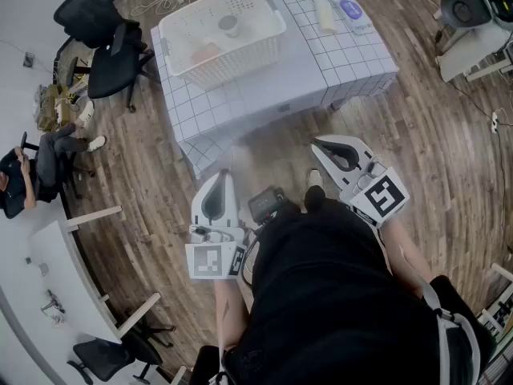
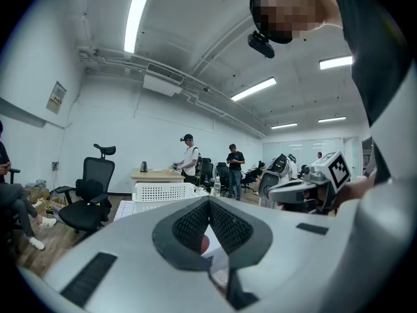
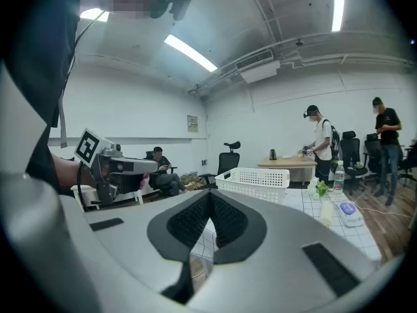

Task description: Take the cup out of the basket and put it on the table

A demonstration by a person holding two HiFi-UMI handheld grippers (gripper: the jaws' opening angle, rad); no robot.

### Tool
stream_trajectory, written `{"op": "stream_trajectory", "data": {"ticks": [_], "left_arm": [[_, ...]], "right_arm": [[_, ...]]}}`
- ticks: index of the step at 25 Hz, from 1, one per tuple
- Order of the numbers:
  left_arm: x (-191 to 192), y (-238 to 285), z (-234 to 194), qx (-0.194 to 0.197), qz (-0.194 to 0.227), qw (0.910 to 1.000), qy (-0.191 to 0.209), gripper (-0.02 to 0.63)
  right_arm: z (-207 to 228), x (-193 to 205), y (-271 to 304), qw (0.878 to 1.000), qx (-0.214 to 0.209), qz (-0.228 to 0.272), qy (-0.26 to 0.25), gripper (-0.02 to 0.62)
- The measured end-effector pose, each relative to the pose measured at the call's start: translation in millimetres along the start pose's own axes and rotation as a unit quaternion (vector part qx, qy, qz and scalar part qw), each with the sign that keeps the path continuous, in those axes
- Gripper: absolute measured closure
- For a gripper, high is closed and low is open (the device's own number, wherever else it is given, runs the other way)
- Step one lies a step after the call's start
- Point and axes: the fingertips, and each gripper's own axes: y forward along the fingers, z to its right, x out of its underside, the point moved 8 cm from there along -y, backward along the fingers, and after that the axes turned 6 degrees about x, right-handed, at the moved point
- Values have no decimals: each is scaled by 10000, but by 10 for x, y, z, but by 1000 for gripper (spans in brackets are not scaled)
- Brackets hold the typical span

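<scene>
1. The left gripper (image 1: 227,175) hangs low in front of the table, its jaws pressed together with nothing between them.
2. The white basket (image 1: 240,64) stands on the left part of the table (image 1: 321,70). The cup (image 1: 229,25) sits inside it, well apart from both grippers.
3. The right gripper (image 1: 318,145) is also closed and empty, near the table's front edge.

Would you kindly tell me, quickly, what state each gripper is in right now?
Left gripper: closed, holding nothing.
Right gripper: closed, holding nothing.
</scene>
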Motion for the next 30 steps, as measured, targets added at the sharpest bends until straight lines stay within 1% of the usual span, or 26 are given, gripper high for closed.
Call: {"op": "stream_trajectory", "data": {"ticks": [5,9,15,23,26,30], "left_arm": [[-9,13,52,-50,15,10000,16,597],[-24,33,108,-93,16,9999,43,597],[-58,94,217,-205,23,9998,33,597],[-69,317,523,-255,-23,9997,22,597],[-48,370,623,-322,-22,9995,-34,597],[19,416,727,-411,-123,9990,-97,597]], "right_arm": [[23,-5,-19,10000,-57,25,11,580],[75,-13,-45,9995,-141,207,184,580],[219,23,-120,9997,-155,123,162,580],[491,135,-246,9998,-192,15,63,580],[583,196,-293,9996,-272,-68,69,580],[649,275,-327,9987,-438,-251,95,580]]}}
